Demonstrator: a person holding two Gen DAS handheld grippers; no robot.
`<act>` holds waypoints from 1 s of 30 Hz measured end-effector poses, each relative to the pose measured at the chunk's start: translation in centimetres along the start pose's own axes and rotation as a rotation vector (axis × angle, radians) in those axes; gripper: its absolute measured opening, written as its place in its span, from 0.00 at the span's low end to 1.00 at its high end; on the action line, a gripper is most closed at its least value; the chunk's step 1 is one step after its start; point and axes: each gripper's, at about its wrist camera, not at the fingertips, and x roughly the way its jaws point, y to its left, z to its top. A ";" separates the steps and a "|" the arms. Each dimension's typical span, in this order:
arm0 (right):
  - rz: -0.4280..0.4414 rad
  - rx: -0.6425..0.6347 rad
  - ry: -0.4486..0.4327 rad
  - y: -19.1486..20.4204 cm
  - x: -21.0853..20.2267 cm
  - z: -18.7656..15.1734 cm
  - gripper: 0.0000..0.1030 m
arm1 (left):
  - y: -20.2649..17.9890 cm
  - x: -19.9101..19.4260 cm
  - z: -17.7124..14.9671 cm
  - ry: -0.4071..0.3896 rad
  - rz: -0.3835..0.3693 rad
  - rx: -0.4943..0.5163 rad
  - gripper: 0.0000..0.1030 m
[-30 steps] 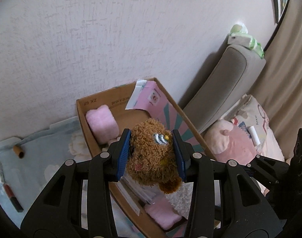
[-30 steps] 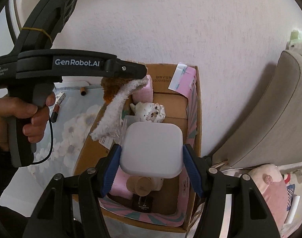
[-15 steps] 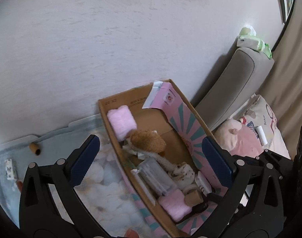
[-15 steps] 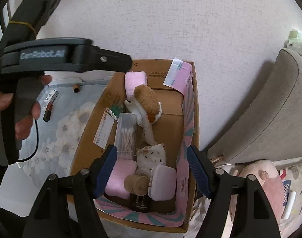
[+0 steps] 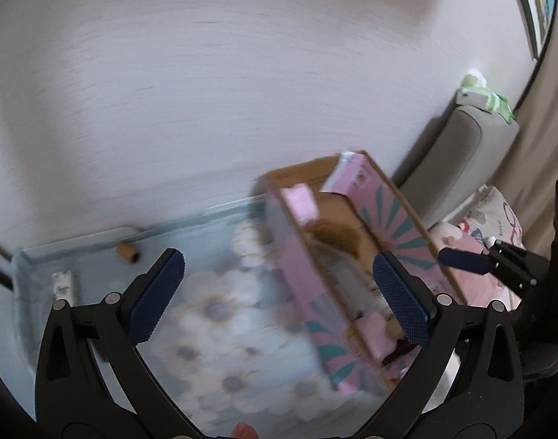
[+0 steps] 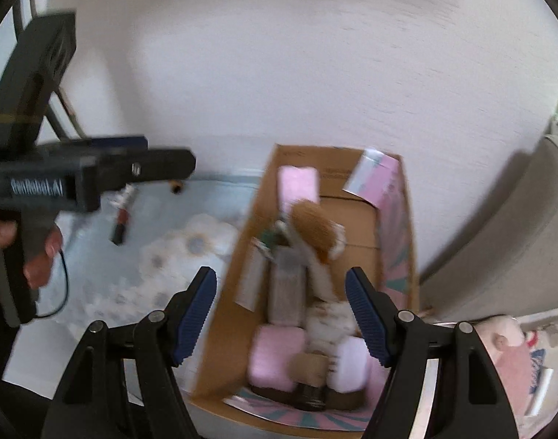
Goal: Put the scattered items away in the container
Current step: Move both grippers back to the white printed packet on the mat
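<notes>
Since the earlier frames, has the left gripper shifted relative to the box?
Yes. The left gripper, fingers open and empty, has swung left: the cardboard box now sits right of centre, with the floral mat ahead.

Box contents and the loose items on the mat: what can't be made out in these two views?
- Left wrist view: the box wall hides most contents; motion blur smears the brown plush.
- Left wrist view: the small patterned item at the mat's left edge is too blurred to identify.
- Right wrist view: the item on the mat is partly hidden by the left gripper.
</notes>
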 end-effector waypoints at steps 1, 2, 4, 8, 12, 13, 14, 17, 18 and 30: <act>0.015 -0.002 -0.009 0.6 -0.1 0.4 0.67 | 0.8 -0.5 -0.2 -0.006 0.007 -0.008 0.99; 0.028 -0.008 -0.017 1.2 0.0 0.8 0.67 | 2.0 -1.1 -0.4 -0.015 0.018 -0.023 0.99; 0.051 -0.023 -0.031 2.5 0.4 1.6 0.67 | 4.5 -2.2 -0.8 -0.025 0.047 -0.057 0.99; 0.091 -0.051 -0.038 5.4 1.5 2.8 0.67 | 9.6 -3.9 -1.7 -0.035 0.106 -0.120 0.99; 0.118 -0.078 -0.020 8.9 3.7 3.8 0.67 | 15.0 -5.0 -3.1 -0.033 0.144 -0.184 0.99; 0.118 -0.083 -0.015 9.4 4.1 3.9 0.67 | 16.1 -5.2 -3.6 -0.031 0.159 -0.188 0.99; 0.122 -0.096 -0.005 10.4 4.9 4.1 0.67 | 16.9 -5.3 -4.1 -0.028 0.171 -0.185 0.99; 0.167 -0.117 0.021 12.5 7.0 4.3 0.67 | 19.3 -5.0 -6.4 -0.007 0.201 -0.133 0.99; 0.185 -0.121 0.030 13.0 7.6 4.3 0.67 | 20.1 -4.6 -7.2 0.005 0.214 -0.113 0.99; 0.197 -0.112 0.117 19.3 18.7 4.6 0.67 | 29.0 5.1 -8.5 0.116 0.168 -0.273 0.97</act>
